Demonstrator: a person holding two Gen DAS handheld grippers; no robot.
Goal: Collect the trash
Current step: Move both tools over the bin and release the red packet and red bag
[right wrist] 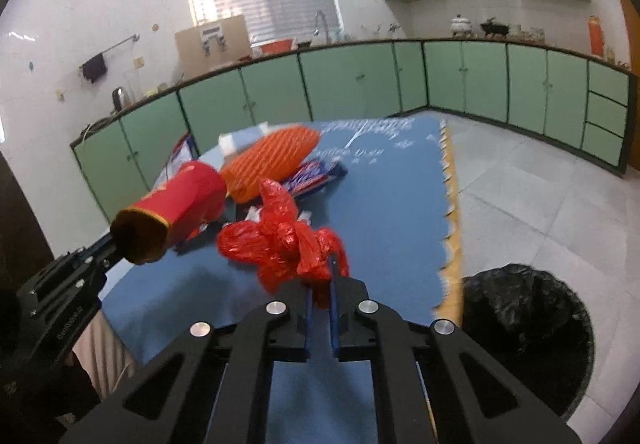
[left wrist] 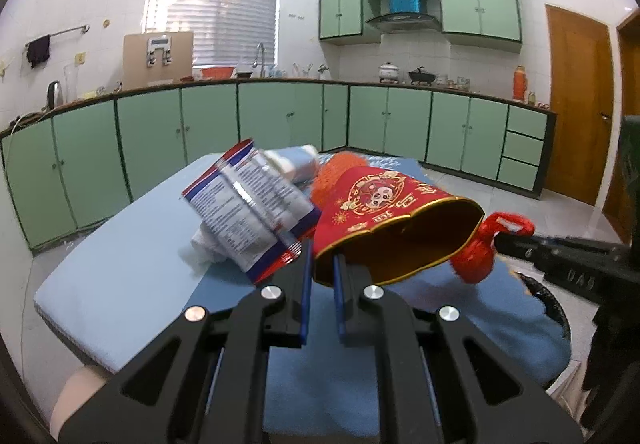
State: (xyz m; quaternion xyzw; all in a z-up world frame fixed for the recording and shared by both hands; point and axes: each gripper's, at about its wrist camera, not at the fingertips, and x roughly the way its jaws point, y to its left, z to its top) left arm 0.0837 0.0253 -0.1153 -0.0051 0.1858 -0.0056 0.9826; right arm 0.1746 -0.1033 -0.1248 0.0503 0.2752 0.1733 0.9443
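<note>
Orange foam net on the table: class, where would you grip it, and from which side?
Judging by its pose, pinch the orange foam net across its narrow width at the near tapered end, coming from the right gripper's side; the paper cup crowds its other side.

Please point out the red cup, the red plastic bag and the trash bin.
red cup (left wrist: 384, 212): left wrist view, printed side wall.
red plastic bag (right wrist: 280, 244): right wrist view, crumpled middle.
trash bin (right wrist: 520, 320): right wrist view, black liner.

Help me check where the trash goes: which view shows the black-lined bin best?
The right wrist view: the bin sits on the floor beside the blue mat, its black liner and round mouth plain. The left wrist view shows only a sliver of its rim behind the mat's edge.
</note>
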